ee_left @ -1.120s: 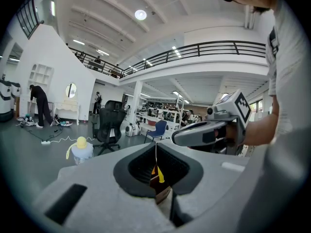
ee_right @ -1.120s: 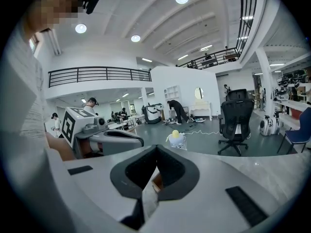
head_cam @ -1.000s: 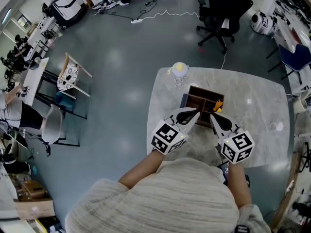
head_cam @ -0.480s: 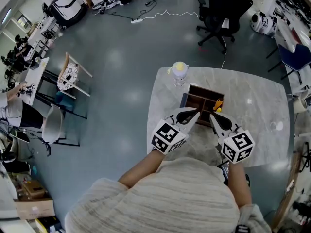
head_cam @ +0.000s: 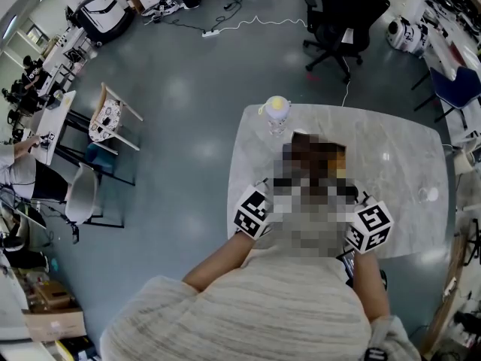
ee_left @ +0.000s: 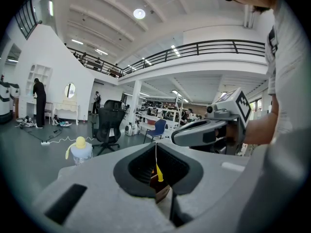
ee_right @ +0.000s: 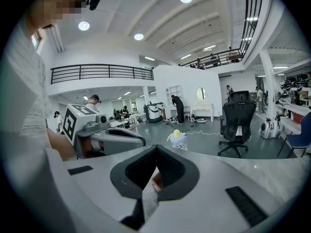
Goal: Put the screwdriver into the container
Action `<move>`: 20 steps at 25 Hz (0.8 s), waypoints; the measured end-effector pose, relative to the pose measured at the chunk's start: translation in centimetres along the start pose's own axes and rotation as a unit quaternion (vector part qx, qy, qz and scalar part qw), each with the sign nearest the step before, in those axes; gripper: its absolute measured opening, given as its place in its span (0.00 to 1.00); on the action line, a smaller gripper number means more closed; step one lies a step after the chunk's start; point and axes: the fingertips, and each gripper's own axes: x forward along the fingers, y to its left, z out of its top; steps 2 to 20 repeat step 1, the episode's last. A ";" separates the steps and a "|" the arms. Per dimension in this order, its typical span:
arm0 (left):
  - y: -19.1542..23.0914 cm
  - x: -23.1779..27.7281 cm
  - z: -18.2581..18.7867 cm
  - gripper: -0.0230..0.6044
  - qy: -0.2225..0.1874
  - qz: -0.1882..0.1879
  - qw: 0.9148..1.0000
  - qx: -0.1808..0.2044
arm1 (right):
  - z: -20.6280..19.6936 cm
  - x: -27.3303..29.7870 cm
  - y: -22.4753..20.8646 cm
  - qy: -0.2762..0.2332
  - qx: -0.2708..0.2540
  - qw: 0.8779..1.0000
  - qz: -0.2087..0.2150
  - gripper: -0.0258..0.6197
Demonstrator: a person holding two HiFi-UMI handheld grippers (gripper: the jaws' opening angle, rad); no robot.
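In the left gripper view, the left gripper (ee_left: 156, 145) has its jaws pressed together with nothing between them. Through the dark opening behind the tips, the screwdriver (ee_left: 158, 171) shows its yellow-and-orange handle just above a brown wall of the container (ee_left: 163, 192). Which compartment it lies in cannot be told. The right gripper (ee_left: 177, 138) sits just beside at 3 o'clock. A bottle (ee_left: 80, 150) with a yellow cap stands at 9 o'clock, and a black office chair (ee_left: 108, 123) is beyond it at 10 o'clock. In the right gripper view, that gripper's jaws are also closed tight on nothing. A wooden corner of the container shows at 6 o'clock below the tips, the bottle stands at 12 o'clock, and the left gripper lies at 9 o'clock. In the head view, the marble table (head_cam: 398, 149) carries the bottle at its 11 o'clock corner. The left marker cube (head_cam: 252, 212) and the right marker cube (head_cam: 372, 226) sit at the table's 6 o'clock edge, near the person (head_cam: 248, 307). The jaws and the container are hidden in this view.
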 end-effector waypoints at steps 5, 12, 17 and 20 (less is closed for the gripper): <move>0.0 0.0 0.0 0.06 0.000 0.000 1.000 0.000 | 0.0 0.0 0.0 0.000 0.000 1.000 0.000 0.06; 0.0 0.0 0.0 0.06 0.000 0.000 1.000 0.000 | 0.0 0.0 0.0 0.000 0.000 1.000 0.000 0.06; 0.0 0.0 0.0 0.06 0.000 0.000 1.000 0.000 | 0.0 0.0 0.0 0.000 0.000 1.000 0.000 0.06; 0.0 0.0 0.0 0.06 0.000 0.000 1.000 0.000 | 0.0 0.0 0.0 0.000 0.000 1.000 0.000 0.06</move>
